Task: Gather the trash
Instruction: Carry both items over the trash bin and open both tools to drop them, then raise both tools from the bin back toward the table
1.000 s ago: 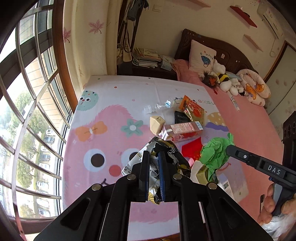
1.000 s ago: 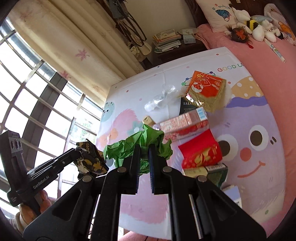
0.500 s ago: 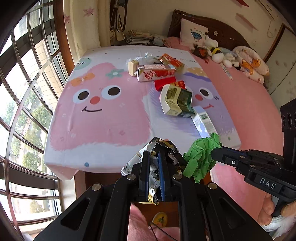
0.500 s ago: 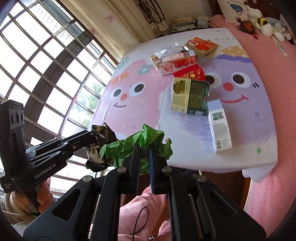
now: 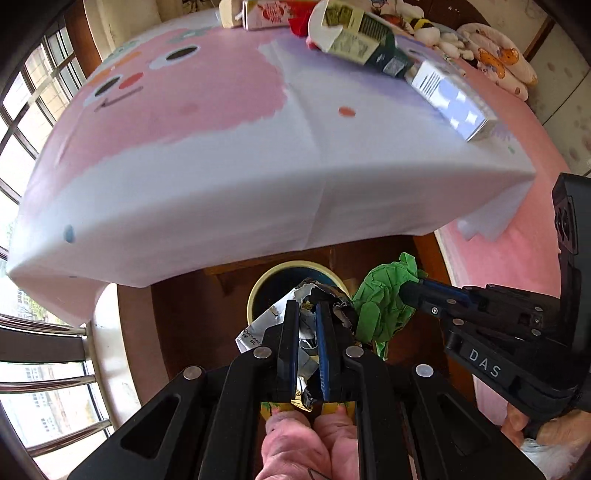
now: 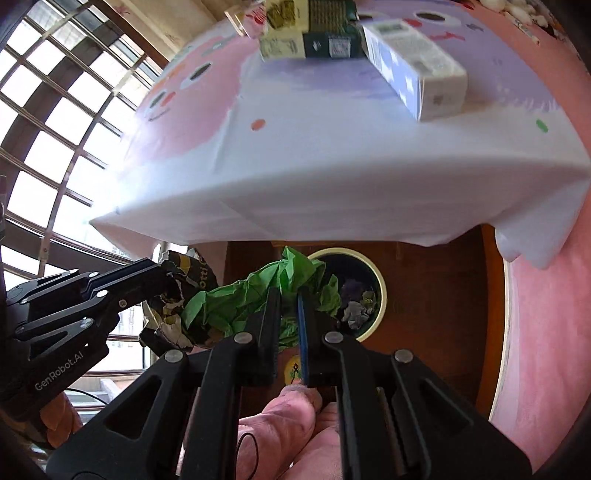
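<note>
Both hand-held grippers hang over a round, cream-rimmed waste bin w/ dark interior (image 5: 258, 291), which stands on the brown wood floor below the near edge of the table. The left gripper (image 5: 307, 310) has its fingers pressed onto a crumpled silver-and-black foil wrapper (image 5: 325, 295), held directly above the bin's opening. Just right of the bin, the right gripper (image 6: 288, 295) pinches a crumpled wad of green paper (image 6: 229, 302); in the right wrist view the wad sits over the bin's left rim, touching or nearly touching the foil wrapper. Crumpled grey and purple scraps (image 6: 356, 306) already lie inside the bin.

Above the bin spreads a white tablecloth w/ pink and lilac cartoon faces (image 5: 221, 177), its hem draping over the table edge. On the cloth, up and right of the bin, lies a long white-and-blue carton (image 6: 417, 74); beyond it, a dark green-and-cream carton (image 5: 362, 40), and farther back a red-and-white carton (image 5: 266, 13). Pink bedding (image 5: 517, 251) runs right of the bin; a barred window (image 6: 55, 122) stands to its left. Stuffed toys (image 5: 495, 66) sit at the far right, well away from the bin.
</note>
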{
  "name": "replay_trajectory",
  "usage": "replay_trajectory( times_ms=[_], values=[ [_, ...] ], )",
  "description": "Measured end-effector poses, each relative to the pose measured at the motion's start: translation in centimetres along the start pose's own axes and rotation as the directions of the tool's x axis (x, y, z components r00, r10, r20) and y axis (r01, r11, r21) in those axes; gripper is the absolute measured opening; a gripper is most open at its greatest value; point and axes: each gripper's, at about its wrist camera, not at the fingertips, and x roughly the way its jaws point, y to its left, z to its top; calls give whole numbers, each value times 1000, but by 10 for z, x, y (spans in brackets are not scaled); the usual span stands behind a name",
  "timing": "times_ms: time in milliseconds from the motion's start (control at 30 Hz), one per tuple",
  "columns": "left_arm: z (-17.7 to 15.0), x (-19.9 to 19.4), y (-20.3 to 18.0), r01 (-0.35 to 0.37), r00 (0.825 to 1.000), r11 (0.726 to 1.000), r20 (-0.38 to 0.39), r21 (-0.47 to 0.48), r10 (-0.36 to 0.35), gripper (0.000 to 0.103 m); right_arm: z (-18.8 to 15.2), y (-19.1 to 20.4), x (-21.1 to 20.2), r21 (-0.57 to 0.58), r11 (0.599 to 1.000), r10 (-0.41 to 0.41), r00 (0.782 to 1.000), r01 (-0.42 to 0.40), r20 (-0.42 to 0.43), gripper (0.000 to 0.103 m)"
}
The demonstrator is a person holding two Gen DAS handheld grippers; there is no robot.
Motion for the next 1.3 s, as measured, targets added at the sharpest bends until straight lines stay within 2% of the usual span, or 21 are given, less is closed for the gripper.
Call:
replay_trajectory(
  times_ms=[133,267,467,533,600,633,667,833,900,967,1000,1133,1300],
  values=[
    [-21,78,10,-7,1000,1000,-11,11,7,9,-22,-29,80,46,997,-59,998,60,-23,6],
    [-35,143,17,-16,999,999,-28,30,17,9,-41,-57,150,104,991,-75,996,79,-44,6],
    [-46,201,24,11,998,999,-61,46,-8,9,-63,-91,227,141,985,-91,993,101,-79,7],
    [-47,212,26,9,998,998,-69,58,-5,18,-68,-100,243,154,983,-85,992,98,-93,7],
    [-47,216,26,9,998,998,-59,66,-5,42,-71,-106,255,173,981,-72,992,89,-102,7],
    [-47,218,25,8,998,998,-55,69,-4,65,-71,-109,261,182,979,-68,992,87,-108,7],
    [-46,218,25,3,999,997,-49,73,1,78,-68,-110,267,190,978,-64,991,85,-116,7],
    [-36,214,22,-27,999,998,-39,62,30,78,-69,-119,276,224,971,-54,989,84,-136,10],
    [-35,208,24,-30,999,998,-37,47,32,78,-69,-117,277,225,971,-47,989,77,-139,19],
    [-34,201,26,-34,999,999,-40,35,35,78,-66,-116,274,223,972,-41,990,71,-135,48],
    [-33,198,27,-38,998,999,-41,30,39,78,-66,-113,271,218,974,-39,991,66,-128,51],
    [-34,171,31,-48,998,999,-49,11,48,78,-60,-101,255,197,977,-57,991,81,-122,51],
    [-31,113,31,-42,998,999,-49,2,42,78,-54,-82,212,201,974,-79,990,100,-114,51]
  ],
)
